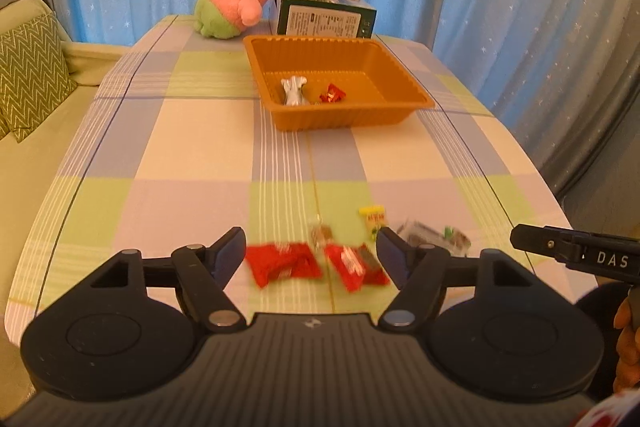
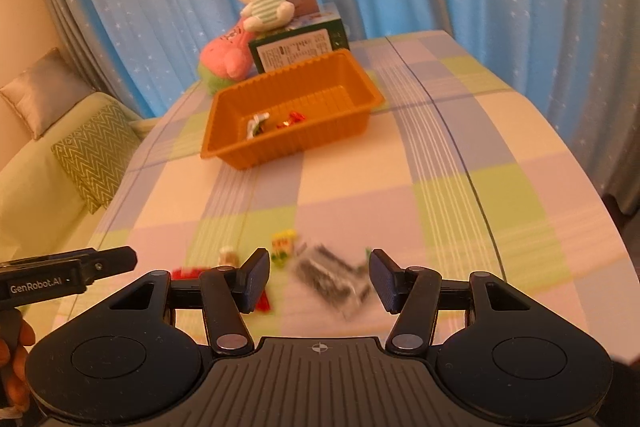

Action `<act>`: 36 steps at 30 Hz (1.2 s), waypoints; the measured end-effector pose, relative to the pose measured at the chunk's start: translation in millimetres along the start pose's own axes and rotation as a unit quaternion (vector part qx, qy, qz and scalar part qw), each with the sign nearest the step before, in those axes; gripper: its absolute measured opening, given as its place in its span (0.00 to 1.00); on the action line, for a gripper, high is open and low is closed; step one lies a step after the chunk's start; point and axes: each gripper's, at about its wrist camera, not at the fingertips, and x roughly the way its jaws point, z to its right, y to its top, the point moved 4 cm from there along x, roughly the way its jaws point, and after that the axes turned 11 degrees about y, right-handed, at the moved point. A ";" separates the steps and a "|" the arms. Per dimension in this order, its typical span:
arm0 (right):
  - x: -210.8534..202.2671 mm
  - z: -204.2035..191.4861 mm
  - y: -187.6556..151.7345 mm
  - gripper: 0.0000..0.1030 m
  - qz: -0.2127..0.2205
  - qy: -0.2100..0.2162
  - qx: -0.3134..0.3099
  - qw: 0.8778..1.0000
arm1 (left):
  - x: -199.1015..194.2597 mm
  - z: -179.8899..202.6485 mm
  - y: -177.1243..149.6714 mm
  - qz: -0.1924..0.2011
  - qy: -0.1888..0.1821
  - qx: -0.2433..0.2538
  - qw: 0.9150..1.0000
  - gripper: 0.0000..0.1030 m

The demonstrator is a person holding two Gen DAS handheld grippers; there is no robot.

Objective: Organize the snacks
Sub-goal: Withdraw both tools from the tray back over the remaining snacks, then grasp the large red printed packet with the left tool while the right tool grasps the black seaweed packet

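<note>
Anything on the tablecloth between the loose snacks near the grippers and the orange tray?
Nothing: in both wrist views, bare checked tablecloth runs from the near snacks, such as the yellow packet, to the orange tray.

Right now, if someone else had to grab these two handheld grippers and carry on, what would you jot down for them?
Left gripper: open, empty, above two red packets.
Right gripper: open, empty, above a clear dark packet.
Done: a white wrapped snack and a red one lie in the orange tray.
Left: the near-edge pile, including a yellow packet and a small brown one, goes in the tray.
</note>
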 end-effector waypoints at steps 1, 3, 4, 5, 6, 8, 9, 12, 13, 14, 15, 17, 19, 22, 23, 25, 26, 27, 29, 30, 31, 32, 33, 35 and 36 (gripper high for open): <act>-2.2 -0.1 -4.5 0.54 -0.002 -0.001 0.002 1.000 | -2.5 -1.3 -5.0 -0.001 -0.002 0.002 1.000 0.67; -6.0 -0.8 -13.2 0.54 -0.009 -0.003 0.001 1.000 | -6.2 -1.6 -12.3 -0.002 -0.006 0.006 1.000 0.68; -7.3 -1.5 -17.4 0.55 -0.012 -0.004 0.000 1.000 | -7.6 -1.9 -15.1 -0.002 -0.007 0.008 1.000 0.69; -8.5 -2.3 -21.6 0.55 -0.015 -0.004 -0.001 1.000 | -8.4 -2.2 -17.1 -0.002 -0.006 0.009 1.000 0.71; -9.0 -3.2 -24.9 0.55 -0.019 -0.004 -0.002 1.000 | -9.1 -2.6 -19.1 -0.003 -0.005 0.011 1.000 0.71; -9.6 -5.3 -31.1 0.55 -0.023 -0.006 -0.006 1.000 | -8.9 -3.4 -21.7 -0.005 -0.003 0.015 1.000 0.71; -9.9 -6.1 -32.9 0.55 -0.024 -0.007 -0.007 1.000 | -9.1 -3.6 -22.7 -0.006 -0.002 0.017 1.000 0.71; -8.0 -6.8 -36.6 0.55 -0.028 -0.009 -0.007 1.000 | -9.3 -3.9 -24.2 -0.006 -0.003 0.024 1.000 0.71; -7.2 -7.1 -37.0 0.55 -0.029 -0.009 -0.007 1.000 | -9.0 -3.9 -24.3 -0.007 -0.003 0.026 1.000 0.71; -6.7 -7.3 -37.1 0.55 -0.029 -0.010 -0.007 0.999 | -7.6 -3.6 -23.7 -0.007 -0.004 0.028 1.000 0.71; -6.0 -7.4 -37.3 0.55 -0.030 -0.011 -0.008 0.999 | -7.2 -3.5 -23.9 -0.008 -0.004 0.030 1.000 0.71; -5.3 -7.2 -37.4 0.55 -0.031 -0.011 -0.008 0.999 | -5.5 -2.9 -24.9 -0.011 -0.006 0.035 0.999 0.71; -3.4 -6.0 -37.8 0.55 -0.032 -0.012 -0.006 0.999 | -2.9 -1.5 -26.0 -0.014 -0.011 0.041 0.999 0.71; 0.7 -3.2 -38.1 0.55 -0.037 -0.015 -0.003 0.999 | 1.5 3.1 -26.9 -0.019 -0.018 0.054 0.998 0.71; 1.8 -1.9 -38.7 0.55 -0.038 -0.016 -0.002 0.999 | 3.6 5.0 -27.1 -0.020 -0.022 0.060 0.998 0.71; 4.1 0.7 -39.4 0.55 -0.041 -0.017 0.001 0.999 | 8.6 9.7 -27.9 -0.025 -0.026 0.076 0.996 0.71; 5.1 1.9 -39.7 0.55 -0.042 -0.018 0.002 0.999 | 11.6 12.6 -28.2 -0.026 -0.027 0.087 0.995 0.71; 6.4 3.4 -39.7 0.55 -0.043 -0.019 0.003 0.999 | 14.7 15.9 -27.8 -0.027 -0.028 0.099 0.994 0.71; 9.4 6.6 -39.9 0.56 -0.046 -0.021 0.005 0.999 | 21.1 23.1 -27.0 -0.028 -0.032 0.123 0.991 0.71; 11.0 8.5 -40.2 0.56 -0.048 -0.022 0.007 0.999 | 24.8 26.5 -26.1 -0.028 -0.035 0.135 0.990 0.71; 13.0 10.5 -40.4 0.55 -0.050 -0.021 0.008 0.999 | 28.6 29.8 -25.1 -0.029 -0.038 0.145 0.988 0.71; 15.2 12.4 -40.8 0.55 -0.053 -0.020 0.010 0.998 | 32.4 32.9 -23.9 -0.029 -0.042 0.154 0.987 0.71; 17.6 14.1 -41.3 0.55 -0.056 -0.019 0.012 0.998 | 36.5 35.5 -22.5 -0.030 -0.046 0.160 0.986 0.71; 23.2 18.5 -42.5 0.55 -0.063 -0.016 0.018 0.998 | 46.6 41.0 -20.0 -0.035 -0.056 0.176 0.982 0.70; 26.0 20.7 -42.9 0.55 -0.067 -0.015 0.021 0.997 | 51.5 44.1 -18.6 -0.037 -0.058 0.187 0.980 0.70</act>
